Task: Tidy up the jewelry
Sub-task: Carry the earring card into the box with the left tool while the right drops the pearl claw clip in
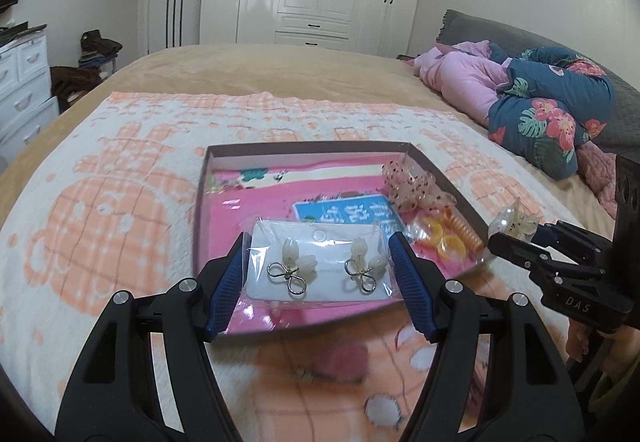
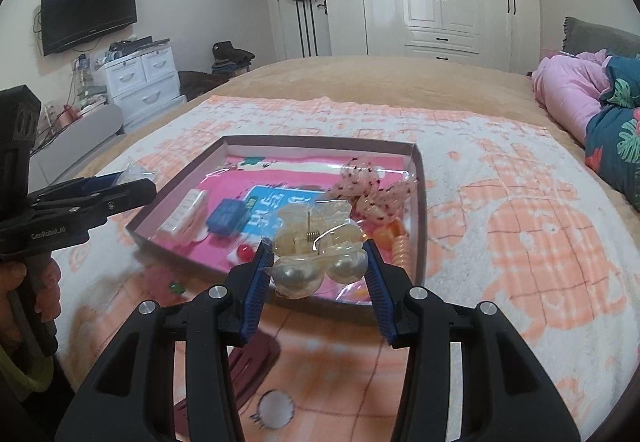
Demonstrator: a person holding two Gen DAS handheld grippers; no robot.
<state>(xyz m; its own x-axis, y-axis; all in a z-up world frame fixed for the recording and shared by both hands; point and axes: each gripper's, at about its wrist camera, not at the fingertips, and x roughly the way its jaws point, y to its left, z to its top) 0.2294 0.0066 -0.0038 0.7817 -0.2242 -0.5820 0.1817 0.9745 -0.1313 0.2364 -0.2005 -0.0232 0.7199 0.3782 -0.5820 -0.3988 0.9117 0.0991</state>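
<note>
My left gripper (image 1: 318,254) is shut on a clear packet holding a white card with a pair of bow-and-flower earrings (image 1: 320,266), above the near edge of the shallow tray (image 1: 202,177). My right gripper (image 2: 318,262) is shut on a bagged pearl hair claw clip (image 2: 316,242), above the tray's near right part (image 2: 418,201). The right gripper also shows in the left wrist view (image 1: 510,232) with the clip. The left gripper shows at the left of the right wrist view (image 2: 132,181). The tray holds a spotted bow (image 1: 412,185), an orange coil tie (image 1: 460,234), a blue box (image 2: 228,217) and a white strip (image 2: 184,215).
The tray lies on a pink-and-white towel (image 1: 120,201) spread on a tan bed (image 1: 260,69). A folded floral quilt (image 1: 548,101) lies at the right. A small red bead (image 2: 244,253) and a dark red object (image 2: 256,358) lie near the tray. Drawers (image 2: 140,81) stand at the left.
</note>
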